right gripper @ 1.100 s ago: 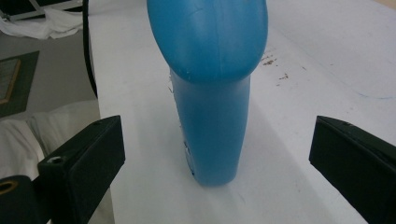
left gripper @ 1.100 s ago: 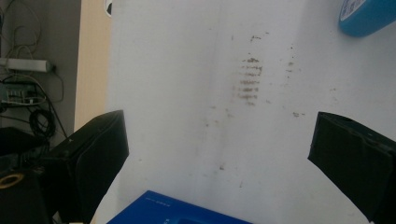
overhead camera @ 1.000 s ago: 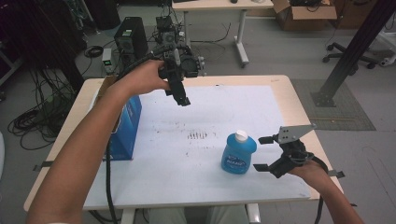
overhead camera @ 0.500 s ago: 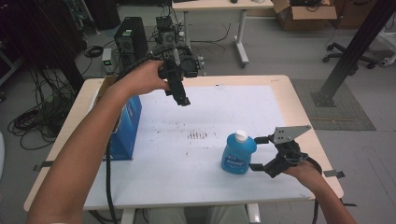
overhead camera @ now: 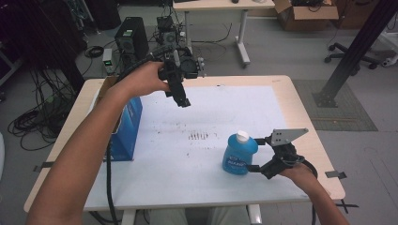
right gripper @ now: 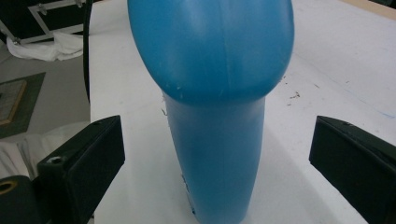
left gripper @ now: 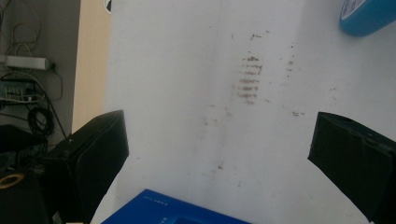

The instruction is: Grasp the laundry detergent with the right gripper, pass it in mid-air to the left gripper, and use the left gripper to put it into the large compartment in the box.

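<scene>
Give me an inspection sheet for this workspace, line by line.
Surface: white sheet on a wooden table, with dark smudges mid-sheet.
Job's things: blue bottle with a white cap, upright.
Clutter: blue box at the left edge.
Grippers: right claw open, jaws either side of the bottle; left claw open, raised above the sheet.
Cables: black cable trailing from the left claw.
Surroundings: electronics, floor cables, desk, cardboard box.

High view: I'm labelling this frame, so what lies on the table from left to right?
Blue cardboard box → left claw, raised above the table → blue plastic bottle with white cap → right claw, open beside the bottle.
</scene>
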